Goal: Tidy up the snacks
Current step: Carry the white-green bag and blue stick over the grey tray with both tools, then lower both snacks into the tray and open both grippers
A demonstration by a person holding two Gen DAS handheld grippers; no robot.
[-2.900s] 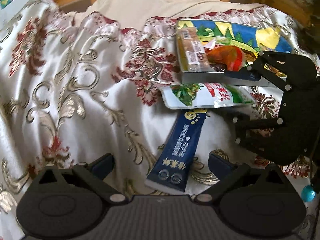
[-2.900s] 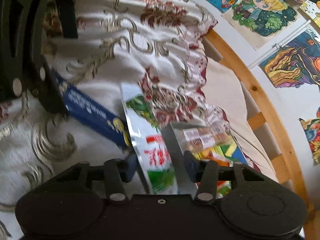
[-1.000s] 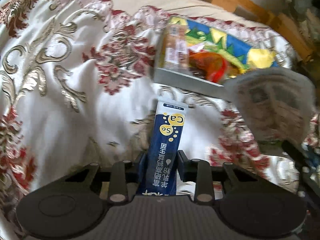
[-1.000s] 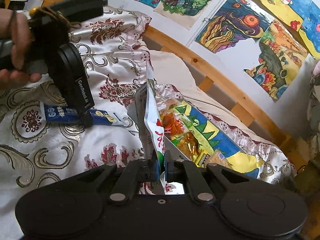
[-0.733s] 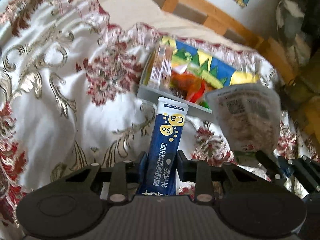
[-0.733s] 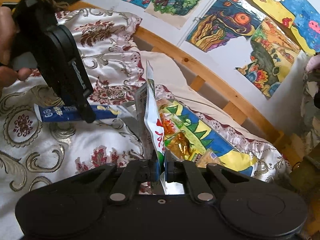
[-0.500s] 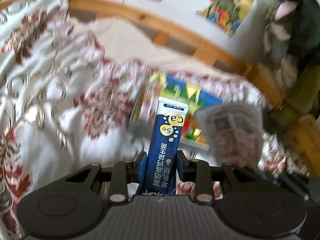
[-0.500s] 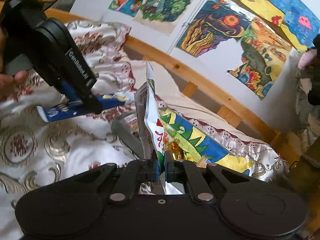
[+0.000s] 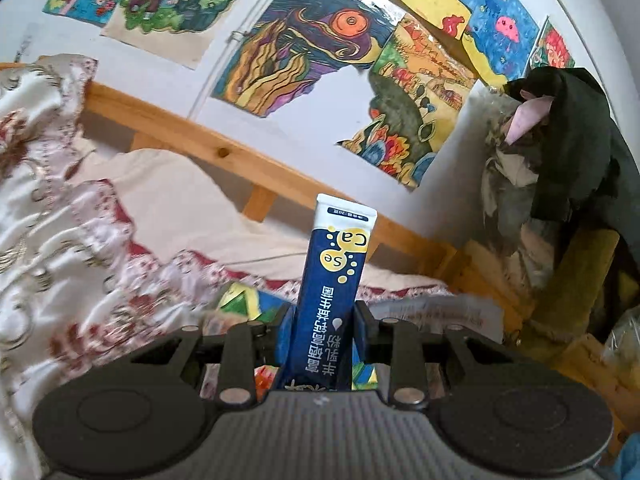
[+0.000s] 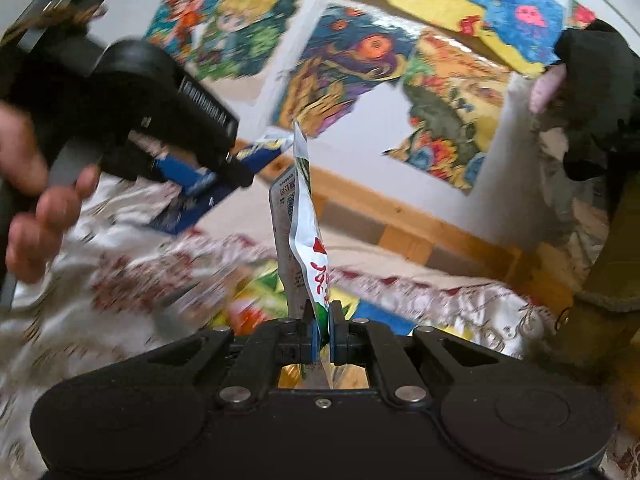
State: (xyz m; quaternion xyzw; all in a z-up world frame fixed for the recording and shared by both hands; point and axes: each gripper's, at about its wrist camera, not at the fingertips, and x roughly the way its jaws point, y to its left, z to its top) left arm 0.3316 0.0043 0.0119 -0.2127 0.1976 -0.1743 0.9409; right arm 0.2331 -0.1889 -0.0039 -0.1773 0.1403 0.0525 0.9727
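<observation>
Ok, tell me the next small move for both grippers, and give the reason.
Probably bring both grippers down over the colourful box before releasing. The left gripper is clamped on the blue packet and the right gripper pinches the silver pouch; both are held up in the air, pointing towards the wall, with the box low beneath them.

A glossy blue foil sachet [image 9: 334,292] and a shiny foil pouch [image 10: 306,248] contrast with matt black plastic gripper bodies, a satiny embroidered bedspread [image 9: 44,264], a smooth pale wooden bed rail [image 9: 208,148] and paper drawings [image 9: 304,48].
</observation>
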